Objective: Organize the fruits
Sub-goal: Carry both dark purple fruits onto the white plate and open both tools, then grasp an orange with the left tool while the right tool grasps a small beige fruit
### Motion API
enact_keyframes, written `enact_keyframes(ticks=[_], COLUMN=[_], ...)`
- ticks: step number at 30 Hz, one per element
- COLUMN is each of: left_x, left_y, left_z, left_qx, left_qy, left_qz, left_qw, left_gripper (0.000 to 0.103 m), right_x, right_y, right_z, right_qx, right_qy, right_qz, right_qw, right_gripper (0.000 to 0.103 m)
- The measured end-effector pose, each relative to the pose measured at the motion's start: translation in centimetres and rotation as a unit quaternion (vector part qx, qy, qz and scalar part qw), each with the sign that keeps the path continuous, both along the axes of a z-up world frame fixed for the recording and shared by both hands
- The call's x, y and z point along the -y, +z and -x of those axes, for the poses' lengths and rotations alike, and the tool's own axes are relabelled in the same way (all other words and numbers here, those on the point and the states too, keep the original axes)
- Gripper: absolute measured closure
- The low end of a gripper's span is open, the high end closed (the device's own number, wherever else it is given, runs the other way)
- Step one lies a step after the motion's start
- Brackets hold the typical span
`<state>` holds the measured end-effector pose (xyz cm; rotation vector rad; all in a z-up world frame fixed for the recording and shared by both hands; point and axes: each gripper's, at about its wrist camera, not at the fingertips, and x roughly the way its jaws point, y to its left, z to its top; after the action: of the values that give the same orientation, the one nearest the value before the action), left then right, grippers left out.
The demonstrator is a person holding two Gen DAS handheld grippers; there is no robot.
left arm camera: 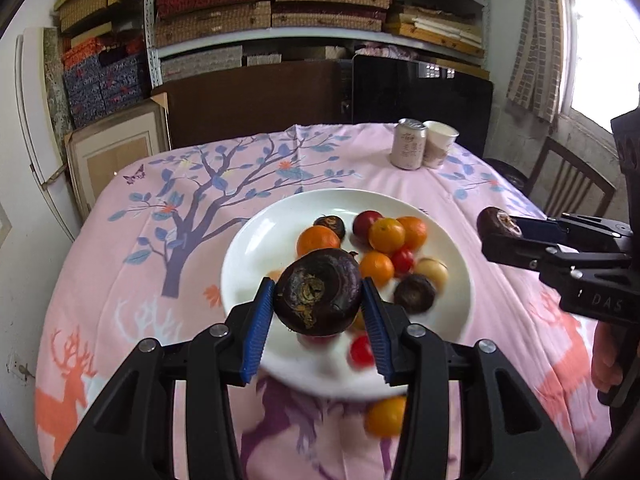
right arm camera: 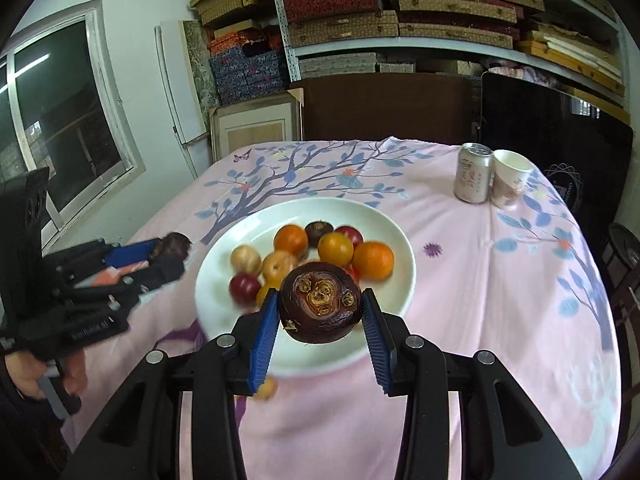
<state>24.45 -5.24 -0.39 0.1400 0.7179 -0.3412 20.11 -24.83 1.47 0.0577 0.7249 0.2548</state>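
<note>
A dark purple round fruit [left arm camera: 316, 292] is clamped between the blue pads of my left gripper [left arm camera: 318, 286], above the near rim of a white plate [left arm camera: 256, 240]. Several oranges [left arm camera: 386, 235], red fruits and dark fruits lie on the plate. In the right wrist view, my right gripper [right arm camera: 321, 296] is shut on a second dark purple fruit [right arm camera: 320, 310] over the same plate [right arm camera: 384, 216]. Each gripper also shows in the other's view: the right gripper [left arm camera: 494, 234] at the plate's right, the left gripper [right arm camera: 176, 256] at its left, both with their fruit.
A pink tree-print cloth [left arm camera: 168, 208] covers the table. A drink can [left arm camera: 409, 144] and a paper cup [left arm camera: 438, 142] stand at the far right. One orange fruit [left arm camera: 386, 416] lies on the cloth before the plate. A chair [left arm camera: 572, 184] stands beyond the right edge, shelves behind.
</note>
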Motion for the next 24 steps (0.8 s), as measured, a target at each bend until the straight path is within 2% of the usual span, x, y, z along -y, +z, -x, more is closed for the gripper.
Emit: enact_keyframes(ticks=[4,6,7,8,10,13,16,21,24], left_x=[1.1,1.4,1.3,1.1,0.2,-1.2,-2.2,-1.6,-0.5], left_y=[-2.4,-3.1,-3.1,-2.9,-2.1,-1.2,-1.2,-3.8,-5.3], left_z=[-4.5,-5.6,-5.8,-5.6,-4.8,-3.2,0.0,6.8,9.2], left_qx=[-0.030,-0.032,-0.028,-0.019,0.007,0.011,0.007,-0.004,-0.010], left_qy=[0.008,0.014,0.019,0.022,0.037,0.044,0.027,-0.034,-0.057], left_qz=[-0.011,-0.023,-0.024,-0.018,-0.018,-0.014,-0.013,-0.043,-0.054], left_qw=[0.9995,0.9991,0.9992,0.9994,0.9991,0.9989,0.9995,0.9985,0.9969], left_gripper=[0.060,0.055,0.044,0.028,0.017,0.017,0.017,0.017,0.017], right_x=[-1.3,-1.9,-2.0,-2.1,-1.9,-1.4,-1.0,-0.2,0.1], right_y=[-1.8,-2.5,-2.5,-2.3,-1.8,-1.3,-1.2,-2.8,-3.9], right_z=[-4.6,-5.8,-6.1,-6.1,-5.5,-3.9,-1.3,4.4,6.7], right_qx=[-0.027,-0.027,-0.022,-0.015,-0.006,-0.001,0.000,-0.014,-0.015], right_qy=[0.012,0.012,0.010,0.008,0.009,0.006,0.006,0.004,-0.010], right_qz=[0.014,0.026,0.032,0.035,0.030,0.024,0.021,-0.006,-0.015], right_qw=[0.999,0.999,0.999,0.999,1.000,1.000,1.000,1.000,1.000], right_gripper=[0.061,0.059,0.051,0.048,0.046,0.046,0.046,0.046,0.046])
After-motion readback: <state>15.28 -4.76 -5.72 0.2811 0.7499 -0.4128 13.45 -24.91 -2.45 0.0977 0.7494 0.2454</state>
